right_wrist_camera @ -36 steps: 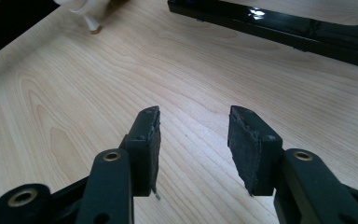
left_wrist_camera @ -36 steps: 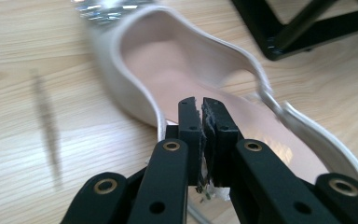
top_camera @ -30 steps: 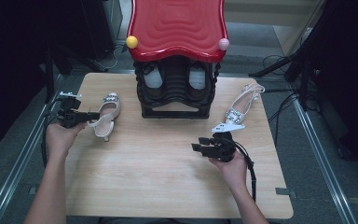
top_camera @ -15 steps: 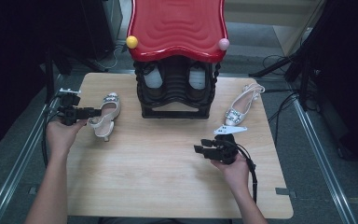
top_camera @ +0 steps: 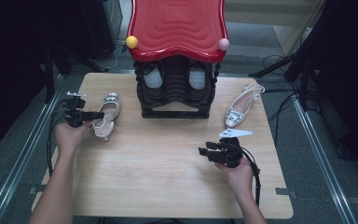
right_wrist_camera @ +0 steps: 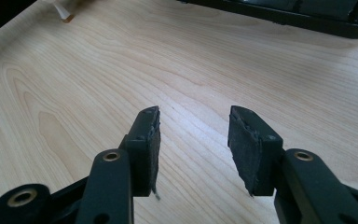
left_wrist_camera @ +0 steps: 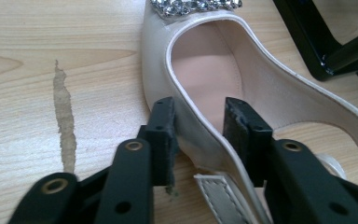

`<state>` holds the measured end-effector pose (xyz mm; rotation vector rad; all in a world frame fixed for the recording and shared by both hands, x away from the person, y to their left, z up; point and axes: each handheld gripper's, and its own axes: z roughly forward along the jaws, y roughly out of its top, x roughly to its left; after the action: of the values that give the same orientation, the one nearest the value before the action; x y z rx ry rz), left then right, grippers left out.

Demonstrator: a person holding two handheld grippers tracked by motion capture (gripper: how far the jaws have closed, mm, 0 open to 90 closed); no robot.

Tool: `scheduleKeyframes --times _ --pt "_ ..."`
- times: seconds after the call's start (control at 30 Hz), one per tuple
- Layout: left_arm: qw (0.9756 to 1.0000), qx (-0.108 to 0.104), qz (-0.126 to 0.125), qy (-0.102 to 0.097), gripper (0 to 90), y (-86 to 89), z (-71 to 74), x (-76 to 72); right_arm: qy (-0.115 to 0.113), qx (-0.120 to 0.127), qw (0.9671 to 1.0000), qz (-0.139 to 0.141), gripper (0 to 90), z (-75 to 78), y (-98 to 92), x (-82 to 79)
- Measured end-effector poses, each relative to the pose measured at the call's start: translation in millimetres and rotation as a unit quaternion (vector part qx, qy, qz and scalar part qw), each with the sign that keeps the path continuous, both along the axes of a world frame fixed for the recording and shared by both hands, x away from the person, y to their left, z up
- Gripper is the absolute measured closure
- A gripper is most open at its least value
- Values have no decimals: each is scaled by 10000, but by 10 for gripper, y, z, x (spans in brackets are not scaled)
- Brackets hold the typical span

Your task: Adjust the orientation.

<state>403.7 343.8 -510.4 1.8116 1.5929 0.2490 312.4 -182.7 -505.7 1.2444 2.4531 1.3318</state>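
Wooden desk (top_camera: 168, 177), pale grain, rounded corners, set between metal rails.

Black shoe rack (top_camera: 176, 91) at the far middle of the desk, topped by a red wavy lid (top_camera: 177, 25) with a yellow ball (top_camera: 132, 42) and a pink ball (top_camera: 223, 44) at its front corners; pale shoes apparently stowed inside, too dim to confirm.

Beige heeled shoe (top_camera: 106, 114) on the desk's left part, just left of the rack, jewelled buckle at the toe, toe pointing away. Seen close in the left gripper view (left_wrist_camera: 214, 74), lying on the wood, strap at the near end.

Second pale shoe (top_camera: 242, 106) with jewelled toe on the desk's right part, well apart from the first.

Left gripper (top_camera: 98, 115) in the left hand (top_camera: 70, 137), at the beige shoe; jaws just closing, straddling the shoe's side wall, one outside, one inside the opening, pads close against the leather yet not plainly pressing.

Right gripper (top_camera: 204, 152) in the right hand (top_camera: 237, 170), low over bare wood at the near right; jaws spread, nothing between them.
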Motion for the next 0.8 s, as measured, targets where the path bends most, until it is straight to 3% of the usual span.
scheduleKeyframes --times 0.2,0.3,0.47,0.8 --pt "9995 272 166 63 824 -13 14 -3 15 -8 10000 -4 547 -16 -1 12" --pt "9991 349 249 53 842 -41 23 -1 -4 19 10000 -4 546 -15 -3 15" --pt "9995 -124 229 183 862 18 10 1 35 34 10000 -2 544 -23 2 17" --pt "9990 -405 101 167 867 -8 101 -80 -25 101 9999 -16 540 -1 3 21"
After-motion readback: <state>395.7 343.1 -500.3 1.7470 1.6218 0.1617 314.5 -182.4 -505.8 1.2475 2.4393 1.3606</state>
